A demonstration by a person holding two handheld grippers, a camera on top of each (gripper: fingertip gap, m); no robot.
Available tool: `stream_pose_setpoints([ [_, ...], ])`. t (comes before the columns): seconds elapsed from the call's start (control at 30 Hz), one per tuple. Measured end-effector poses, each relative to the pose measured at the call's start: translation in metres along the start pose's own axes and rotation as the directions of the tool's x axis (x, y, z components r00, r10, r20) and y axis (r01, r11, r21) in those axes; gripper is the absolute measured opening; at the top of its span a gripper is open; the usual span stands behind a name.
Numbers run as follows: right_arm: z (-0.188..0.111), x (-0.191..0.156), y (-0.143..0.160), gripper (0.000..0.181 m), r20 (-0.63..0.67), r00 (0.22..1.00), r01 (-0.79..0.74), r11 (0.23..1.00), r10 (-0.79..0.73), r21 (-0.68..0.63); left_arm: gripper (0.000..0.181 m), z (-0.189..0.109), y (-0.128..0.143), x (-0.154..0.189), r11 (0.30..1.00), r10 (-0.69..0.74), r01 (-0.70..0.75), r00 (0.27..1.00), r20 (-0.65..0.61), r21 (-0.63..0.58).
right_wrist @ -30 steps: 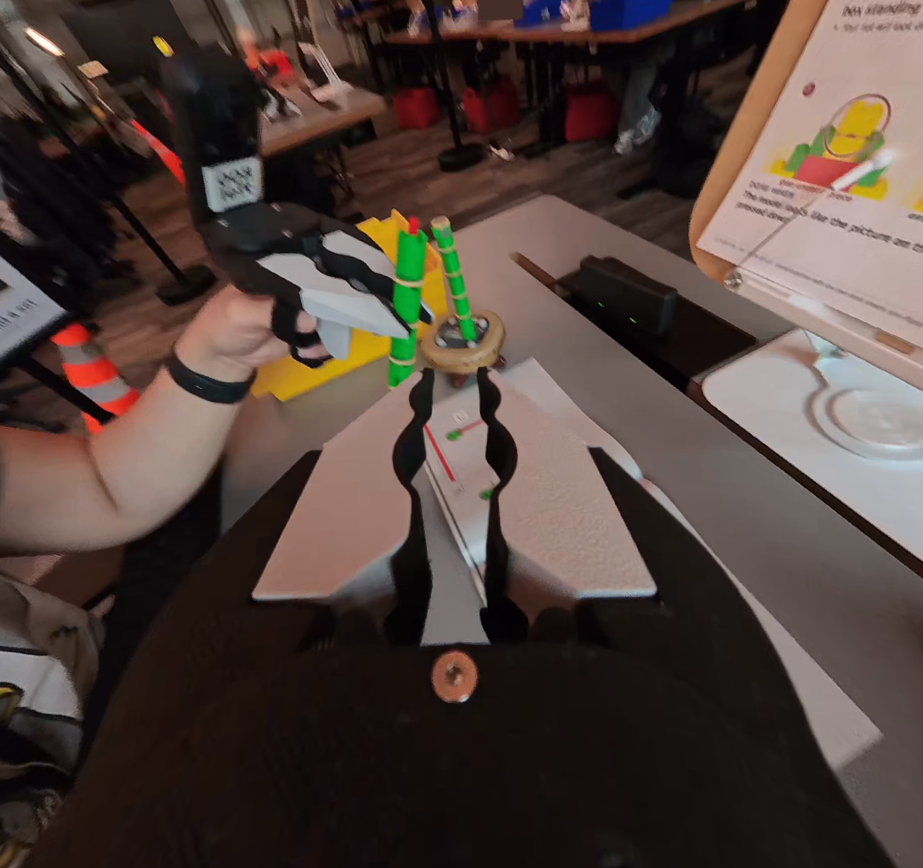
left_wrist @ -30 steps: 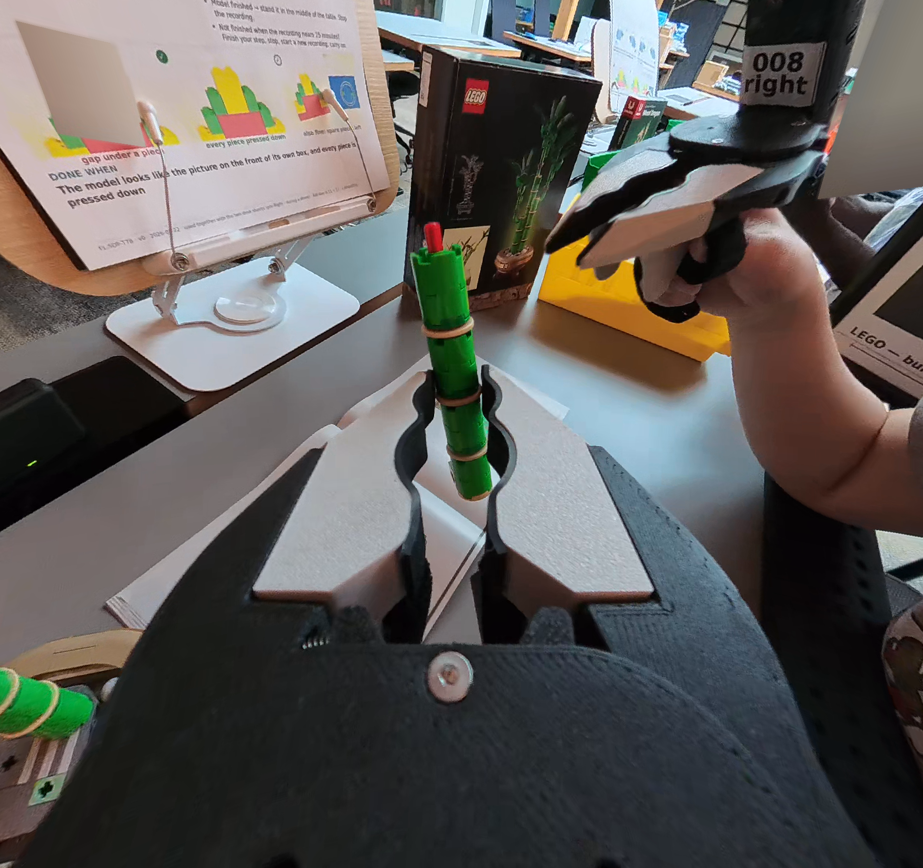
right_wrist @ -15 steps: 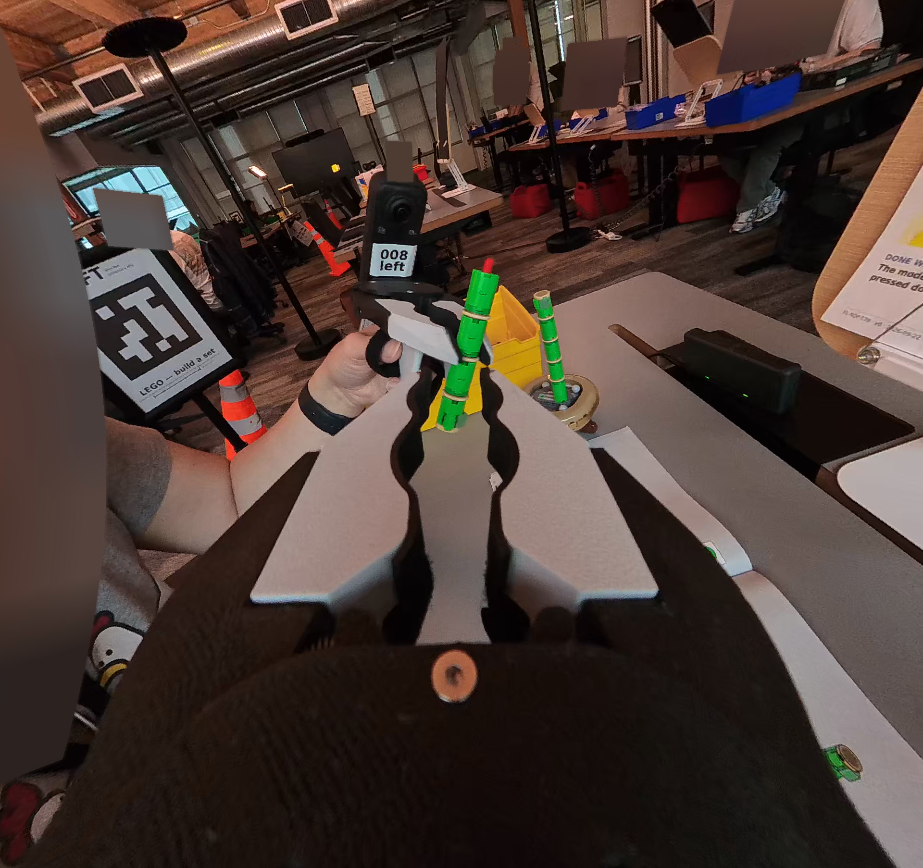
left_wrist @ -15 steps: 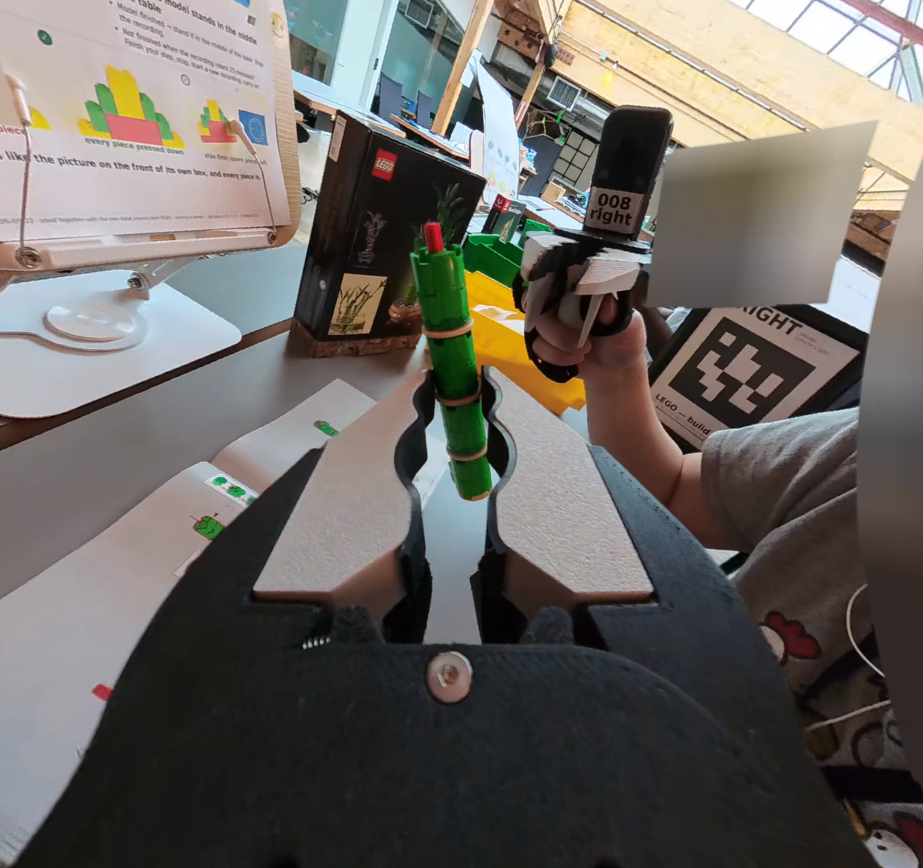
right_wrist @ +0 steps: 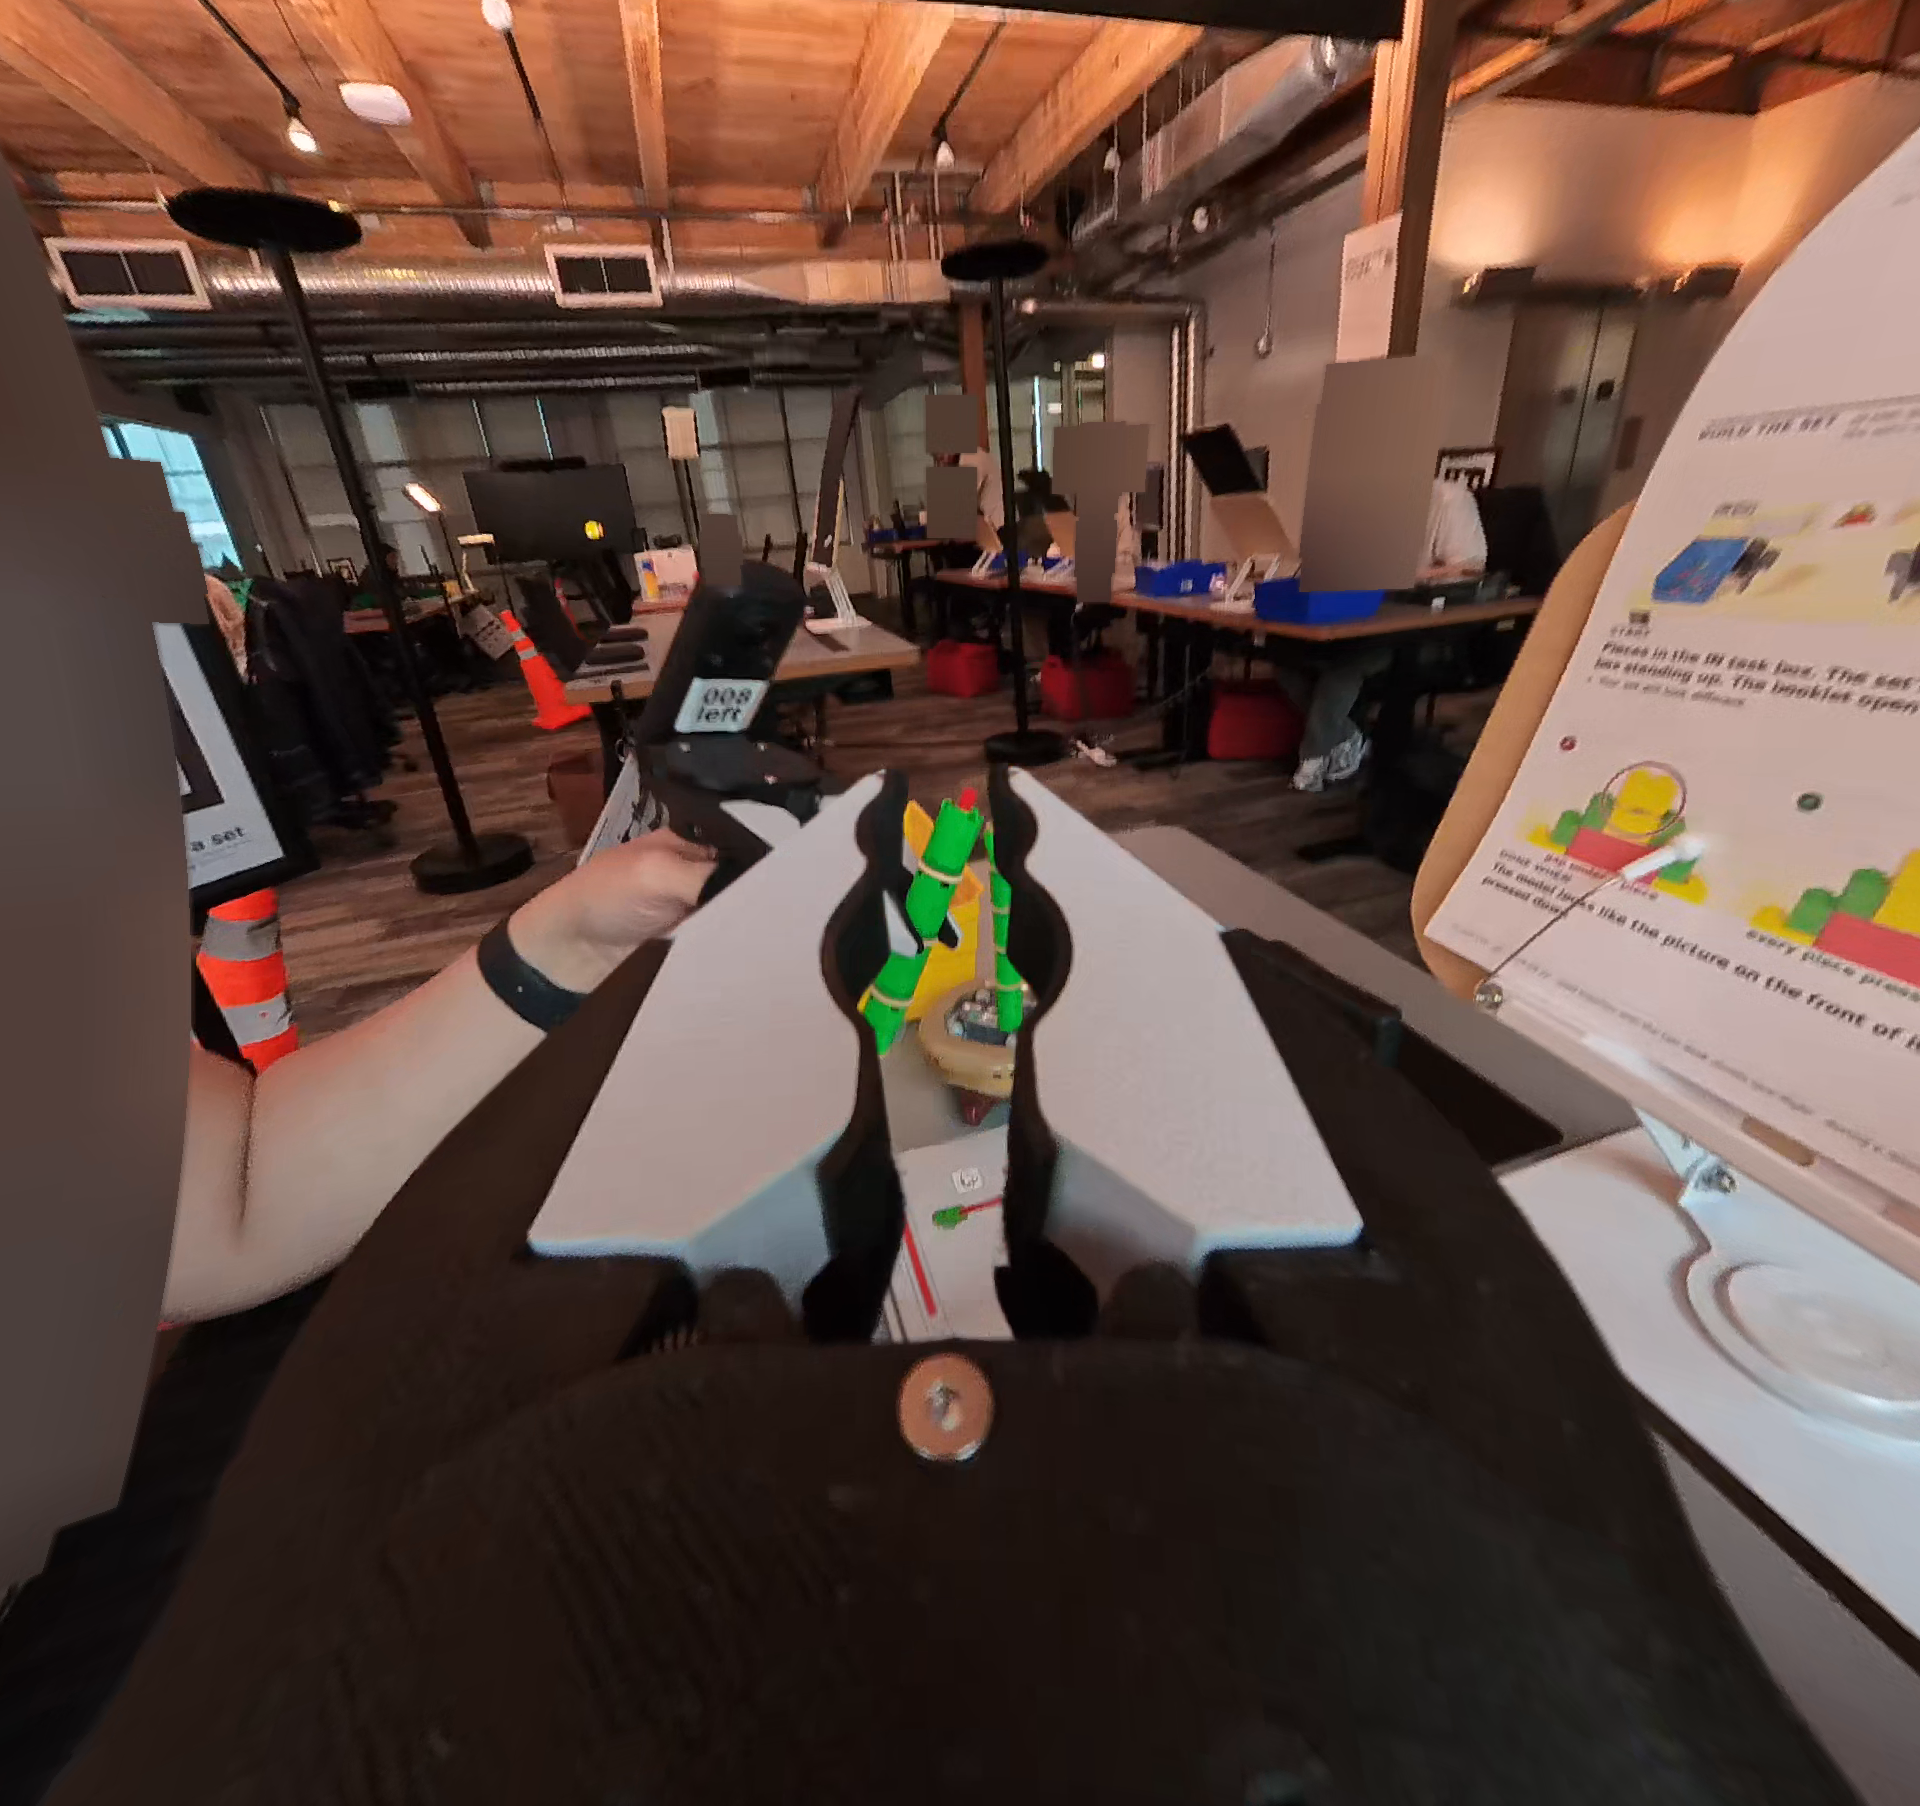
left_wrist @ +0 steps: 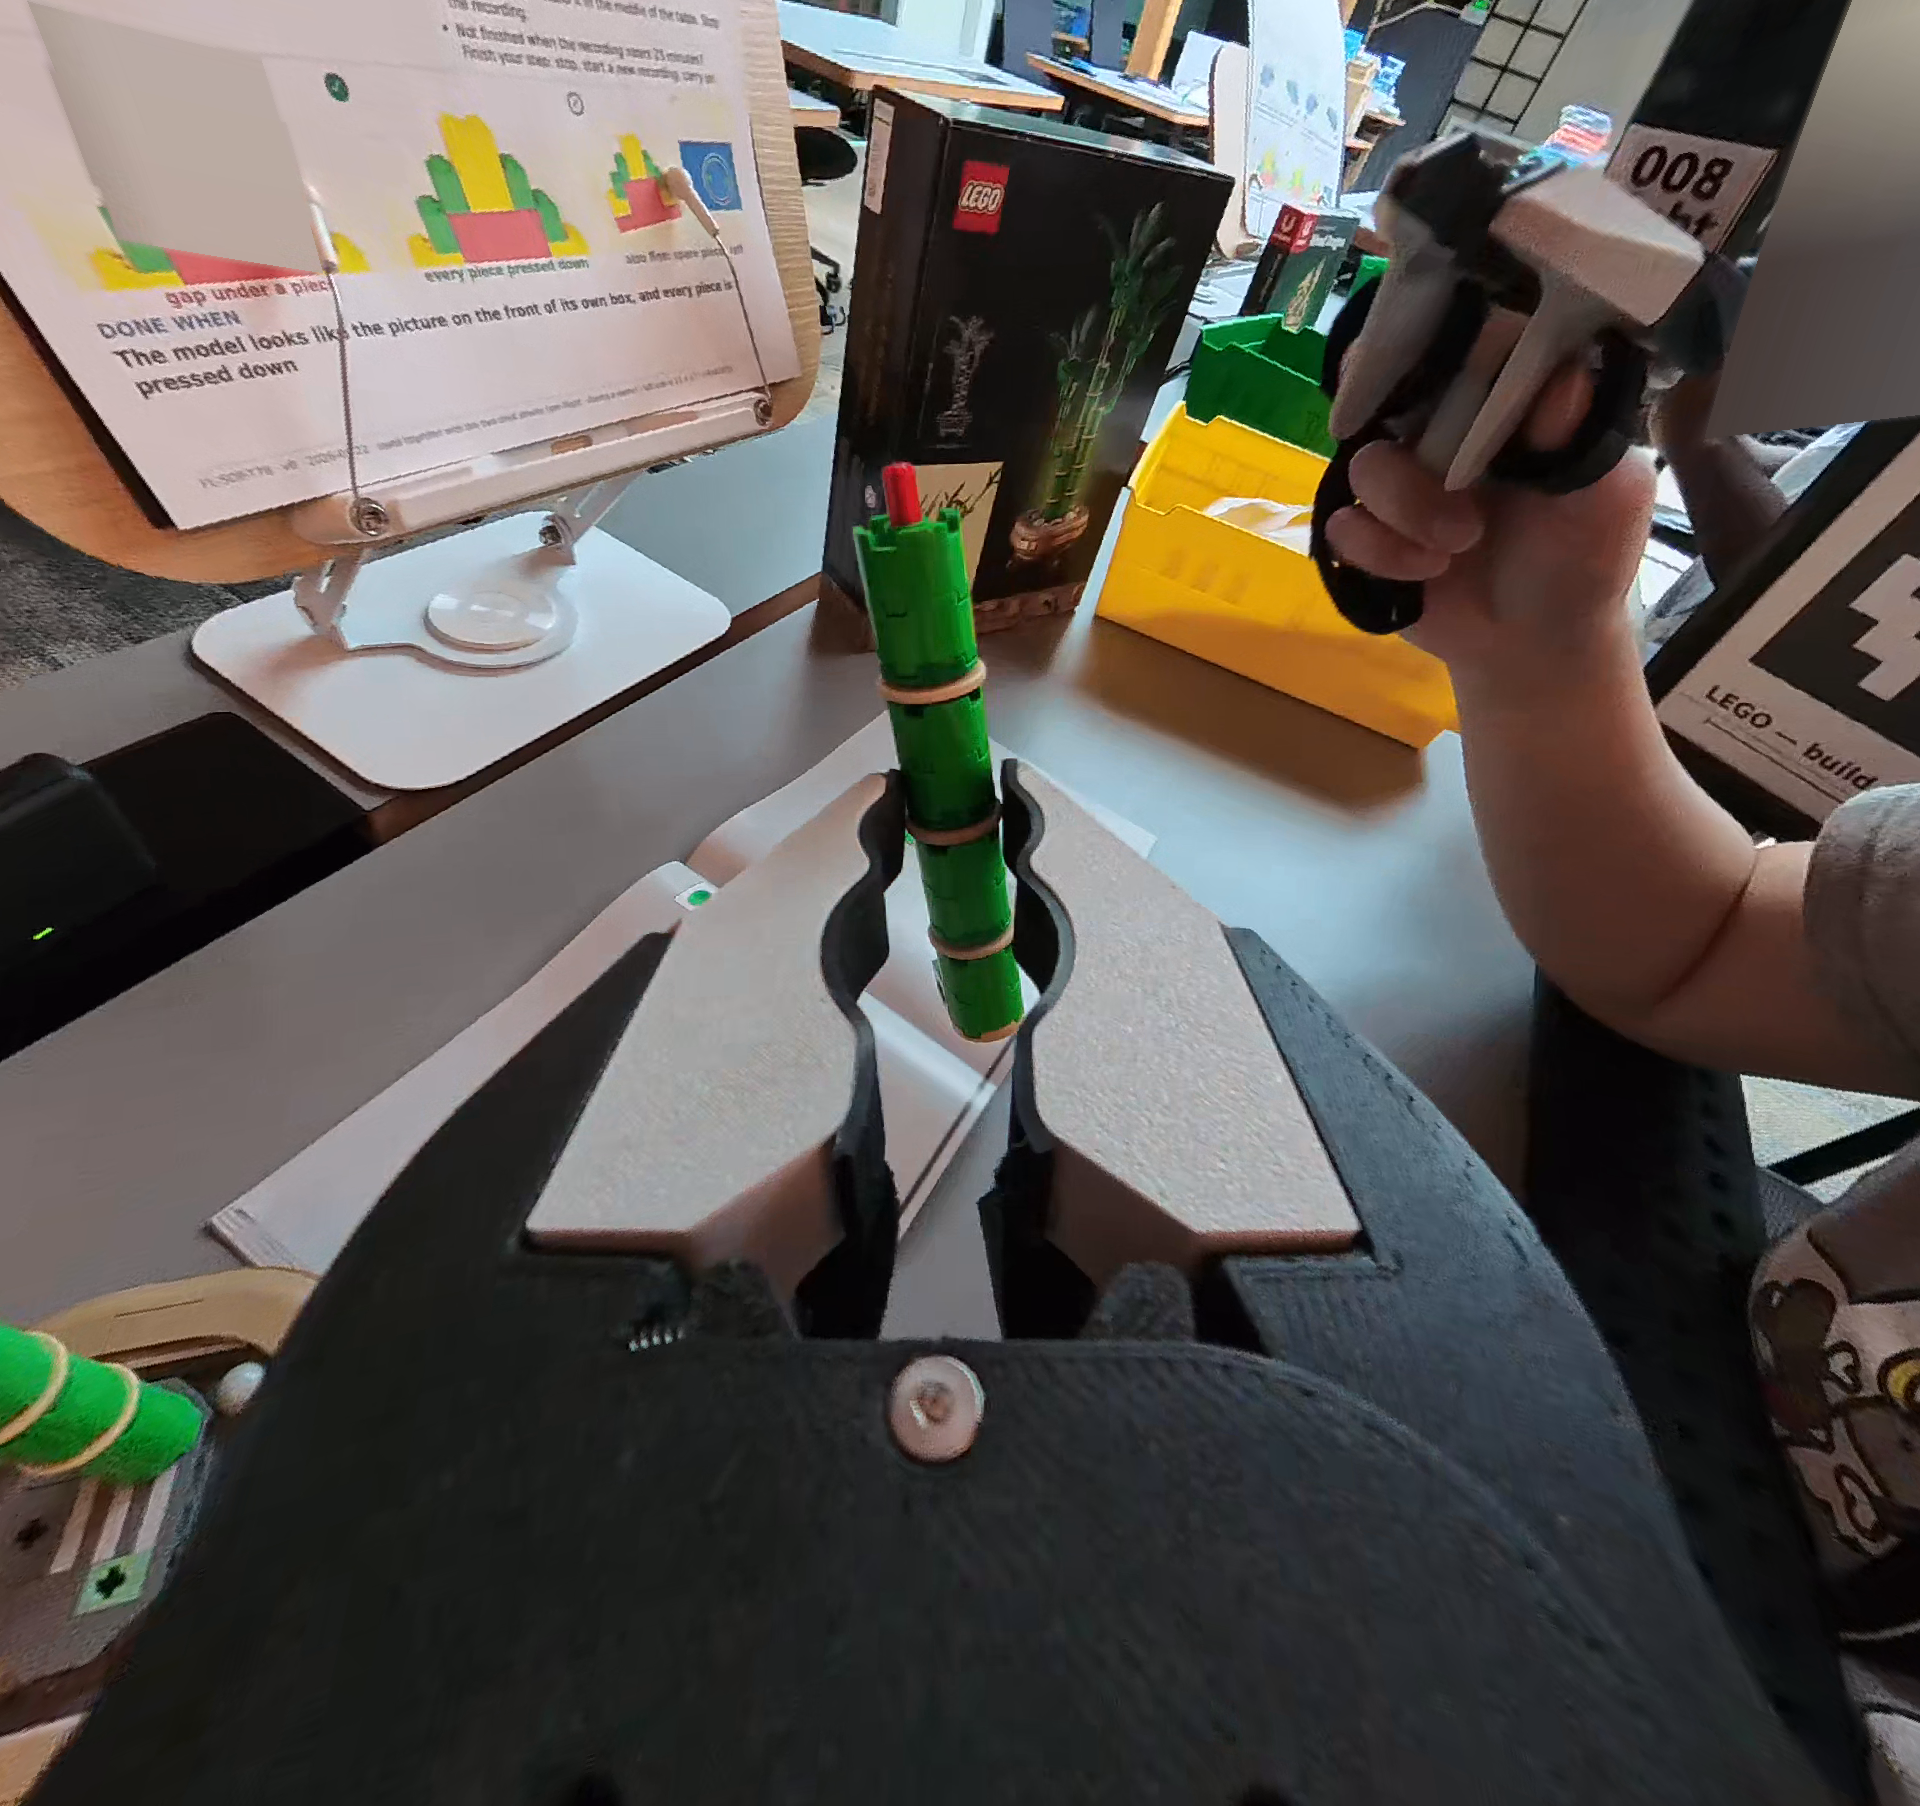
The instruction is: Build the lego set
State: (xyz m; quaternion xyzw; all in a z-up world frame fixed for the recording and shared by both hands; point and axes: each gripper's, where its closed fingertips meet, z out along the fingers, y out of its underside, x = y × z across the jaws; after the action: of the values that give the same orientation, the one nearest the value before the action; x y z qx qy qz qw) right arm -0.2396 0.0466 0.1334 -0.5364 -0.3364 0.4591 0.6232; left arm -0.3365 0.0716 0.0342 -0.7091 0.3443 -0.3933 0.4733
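The second green stalk [left_wrist: 73, 1408] is cut off at the left edge, its base [left_wrist: 156, 1330] perhaps tan.

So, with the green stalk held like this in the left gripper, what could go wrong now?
1. The left gripper pinches only the lower part of the green bamboo stalk, which leans slightly; a push from above might tip it or make it slip.
2. The stalk is stacked segments with a red pin on top; a hard squeeze or knock could separate them.
3. The right gripper hangs close by and could bump the stalk.
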Motion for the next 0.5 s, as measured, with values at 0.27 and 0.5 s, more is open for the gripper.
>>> stream_pose_setpoints([
  [0.27, -0.031, 0.005, -0.044, 0.004, -0.100, 0.990, 0.120, 0.959, -0.097, 0.258, 0.016, -0.001, -0.006, 0.004, 0.996, -0.065, 0.070, 0.994, -0.087, 0.059],
  [0.5, -0.029, 0.010, -0.040, 0.004, -0.134, 0.985, 0.142, 0.959, -0.112, 0.246, 0.016, -0.001, -0.004, 0.004, 0.999, -0.015, 0.017, 0.998, -0.061, 0.043],
])
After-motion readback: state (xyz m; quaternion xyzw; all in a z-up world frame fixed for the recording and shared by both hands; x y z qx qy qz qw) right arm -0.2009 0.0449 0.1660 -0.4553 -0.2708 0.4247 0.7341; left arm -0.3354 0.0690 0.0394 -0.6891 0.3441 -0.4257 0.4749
